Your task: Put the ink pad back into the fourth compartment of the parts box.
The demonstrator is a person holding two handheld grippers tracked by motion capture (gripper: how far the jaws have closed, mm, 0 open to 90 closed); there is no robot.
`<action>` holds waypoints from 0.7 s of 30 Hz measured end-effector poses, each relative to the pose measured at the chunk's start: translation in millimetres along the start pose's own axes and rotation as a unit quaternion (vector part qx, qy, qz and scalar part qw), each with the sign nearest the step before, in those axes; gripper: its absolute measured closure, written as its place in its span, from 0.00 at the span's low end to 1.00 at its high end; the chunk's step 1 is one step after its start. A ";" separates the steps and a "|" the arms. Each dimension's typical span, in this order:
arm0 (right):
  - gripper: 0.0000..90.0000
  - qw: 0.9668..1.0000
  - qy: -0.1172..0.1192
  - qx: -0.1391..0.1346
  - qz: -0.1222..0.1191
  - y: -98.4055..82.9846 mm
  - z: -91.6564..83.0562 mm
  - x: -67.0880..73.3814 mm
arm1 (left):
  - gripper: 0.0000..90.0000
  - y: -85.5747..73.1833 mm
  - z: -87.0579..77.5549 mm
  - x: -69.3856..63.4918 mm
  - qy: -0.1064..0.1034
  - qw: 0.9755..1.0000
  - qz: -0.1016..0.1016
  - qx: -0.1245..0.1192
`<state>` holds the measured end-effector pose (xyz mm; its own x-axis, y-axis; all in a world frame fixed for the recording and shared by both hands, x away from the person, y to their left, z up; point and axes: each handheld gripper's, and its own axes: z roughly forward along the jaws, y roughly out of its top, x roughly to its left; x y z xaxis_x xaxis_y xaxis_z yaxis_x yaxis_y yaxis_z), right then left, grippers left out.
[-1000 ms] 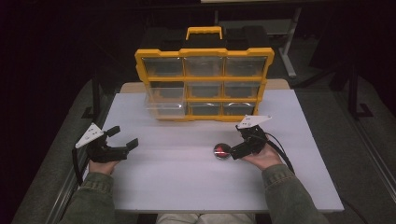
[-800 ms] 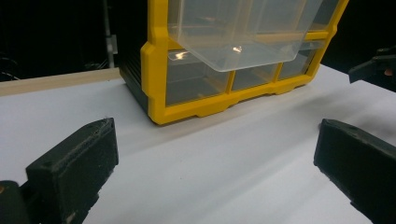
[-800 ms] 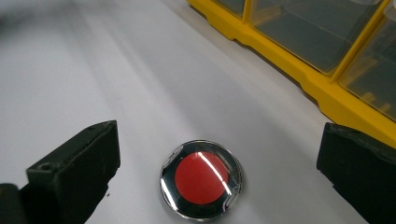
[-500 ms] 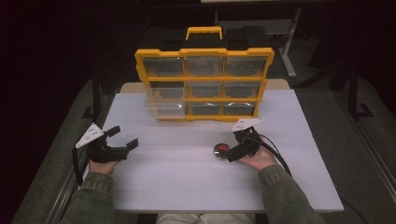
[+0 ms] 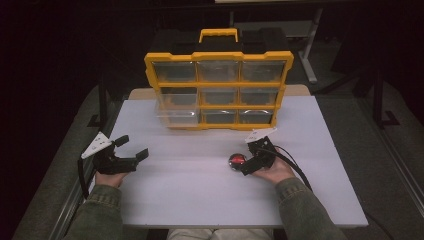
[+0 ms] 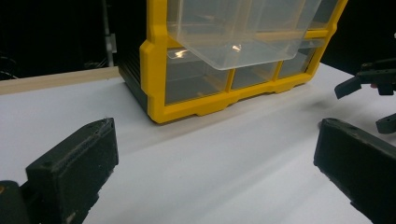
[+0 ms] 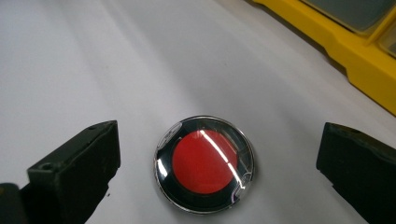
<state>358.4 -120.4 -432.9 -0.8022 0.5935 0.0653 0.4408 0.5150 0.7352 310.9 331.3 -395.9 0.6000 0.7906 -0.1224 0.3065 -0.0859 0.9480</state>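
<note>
right gripper (image 5: 241,164): mine's down low on the table (image 5: 200,200), jaws spread wide, nothing pinched

disc (image 7: 204,164): small round thing, red middle with a dark shiny rim, lying flat on the table right between my right jaws; in the right gripper view neither jaw touches it, there's bare table on both sides

disc from above: in the high view it sits at (image 5: 236,160), just at the tip of the right gripper, in front of the organizer and a bit apart from it

left gripper (image 5: 133,149): over at the table's left edge, jaws spread too, holding nothing, well apart from the disc

organizer (image 5: 218,90): yellow frame, clear drawers in three rows, standing upright at the far side of the table, yellow handle on top

drawer (image 6: 243,32): the left one in the middle row is pulled out, sticks forward past the frame; looks empty from my left gripper view but I can't say for sure

hands: left hand (image 5: 109,177) and right hand (image 5: 274,171) each wrapped round a gripper, green sleeves coming in from the bottom

other view: my left gripper view also catches the right gripper off at the right edge (image 6: 373,100)
</note>
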 end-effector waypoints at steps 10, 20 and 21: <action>0.03 1.000 -0.004 0.015 -0.009 -4.4 9.3 1.6 | 0.00 -0.2 -0.3 0.2 -0.001 1.000 -0.001 -0.001; 0.15 1.000 0.008 0.027 -0.015 -9.0 13.0 0.5 | 0.00 -0.5 0.2 0.4 -0.002 1.000 0.000 0.002; 0.15 0.999 0.008 0.027 -0.017 -8.9 13.4 0.8 | 0.00 -0.6 0.3 0.5 -0.002 1.000 0.000 0.003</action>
<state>359.2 -116.3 -448.5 -0.8230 0.5656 0.0526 0.4342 0.5668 0.7002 311.2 331.6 -396.7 0.6033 0.7880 -0.1229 0.3098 -0.0895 0.9466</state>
